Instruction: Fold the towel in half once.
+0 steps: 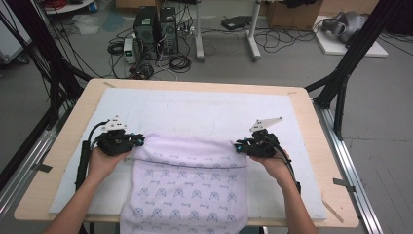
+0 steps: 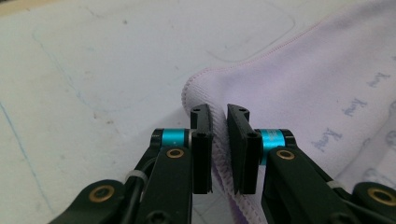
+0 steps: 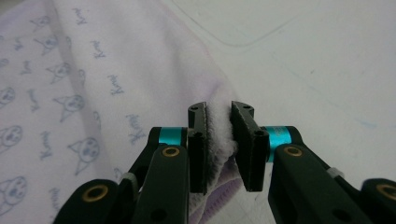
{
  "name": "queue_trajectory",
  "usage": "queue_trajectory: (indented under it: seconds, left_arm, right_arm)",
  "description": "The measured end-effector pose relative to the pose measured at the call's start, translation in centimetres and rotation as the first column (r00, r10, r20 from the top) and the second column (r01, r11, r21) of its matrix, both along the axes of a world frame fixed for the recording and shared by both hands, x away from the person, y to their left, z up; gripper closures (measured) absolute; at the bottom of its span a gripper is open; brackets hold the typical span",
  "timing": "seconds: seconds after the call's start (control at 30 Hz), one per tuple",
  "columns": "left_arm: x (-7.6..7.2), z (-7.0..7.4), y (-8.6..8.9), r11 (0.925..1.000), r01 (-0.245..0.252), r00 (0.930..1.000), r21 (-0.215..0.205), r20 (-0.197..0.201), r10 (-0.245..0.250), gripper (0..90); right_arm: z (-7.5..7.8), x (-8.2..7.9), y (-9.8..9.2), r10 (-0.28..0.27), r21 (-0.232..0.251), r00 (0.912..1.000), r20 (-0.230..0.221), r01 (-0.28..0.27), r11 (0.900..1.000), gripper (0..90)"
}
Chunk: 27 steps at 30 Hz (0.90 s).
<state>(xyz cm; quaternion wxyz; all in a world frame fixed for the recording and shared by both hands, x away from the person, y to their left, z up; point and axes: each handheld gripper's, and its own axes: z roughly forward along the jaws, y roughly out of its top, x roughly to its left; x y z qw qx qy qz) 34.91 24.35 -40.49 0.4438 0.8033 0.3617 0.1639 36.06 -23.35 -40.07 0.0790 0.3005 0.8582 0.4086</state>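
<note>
Lavender towel draped over the tabletop's near edge, small printed motifs with script too small to read, my left hand-held gripper pinching its left corner, right hand-held gripper pinching the right corner.

Light wooden table under a white mat, a lilac printed towel on it.

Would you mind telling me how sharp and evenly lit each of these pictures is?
High view: soft overall, flat even light, little shadow on the towel. Left gripper view: left claw crisp, the towel's far print blurred. Right gripper view: right claw sharp, the white mat bright, nearly washed out.
</note>
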Motion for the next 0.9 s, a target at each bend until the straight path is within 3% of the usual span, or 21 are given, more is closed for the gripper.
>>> queue_trajectory:
  seconds: [0.07,0.2,0.37,0.47,0.67,0.73,0.8,0.83,0.9]
  left_arm:
    - [-0.4,0.4,0.1,0.9999,-0.008,0.9998,-0.015,0.017,0.008,79.3]
    - [-0.6,0.6,0.4,0.9999,-0.013,0.9996,-0.001,0.026,0.013,77.0]
    - [-0.4,0.5,0.9,0.9987,-0.047,0.9985,-0.017,0.028,0.048,77.3]
    - [0.1,0.0,0.7,0.9984,-0.056,0.9984,-0.005,0.003,0.056,74.7]
    - [2.1,-1.7,-0.9,0.9996,-0.022,0.9945,0.018,-0.102,0.024,53.6]
    - [2.6,-2.0,-1.5,0.9998,-0.009,0.9926,0.02,-0.121,0.012,51.6]
    - [3.1,-2.2,-2.1,0.9984,-0.008,0.9902,0.056,-0.139,0.016,55.1]
    - [3.2,-2.2,-2.2,0.9972,-0.001,0.9929,0.074,-0.119,0.01,66.0]
    - [3.2,-2.2,-2.2,0.9975,0.012,0.9942,0.069,-0.108,-0.005,84.5]
  right_arm:
    - [0.7,-0.6,0.0,0.003,0.011,0.9994,0.035,-0.003,1.0,75.6]
    - [1.6,-1.3,0.0,0.008,0.011,0.9971,0.076,-0.009,1.0,75.7]
    - [1.4,-1.4,-0.3,0.0,0.002,0.9977,0.068,0.0,1.0,76.2]
    - [0.9,-1.2,-0.3,-0.006,0.004,0.9983,0.058,0.006,1.0,76.3]
    - [0.5,-0.8,0.1,0.008,-0.001,0.9988,0.049,-0.008,1.0,76.2]
    - [0.3,-0.6,0.1,0.007,-0.003,0.9991,0.042,-0.007,1.0,75.9]
    - [0.2,-0.4,0.1,0.001,-0.001,0.9995,0.032,-0.001,1.0,75.9]
    - [0.1,-0.3,0.0,0.001,0.002,0.9995,0.033,-0.001,1.0,75.9]
    - [0.0,-0.2,0.0,0.002,0.005,0.9995,0.03,-0.002,1.0,75.9]
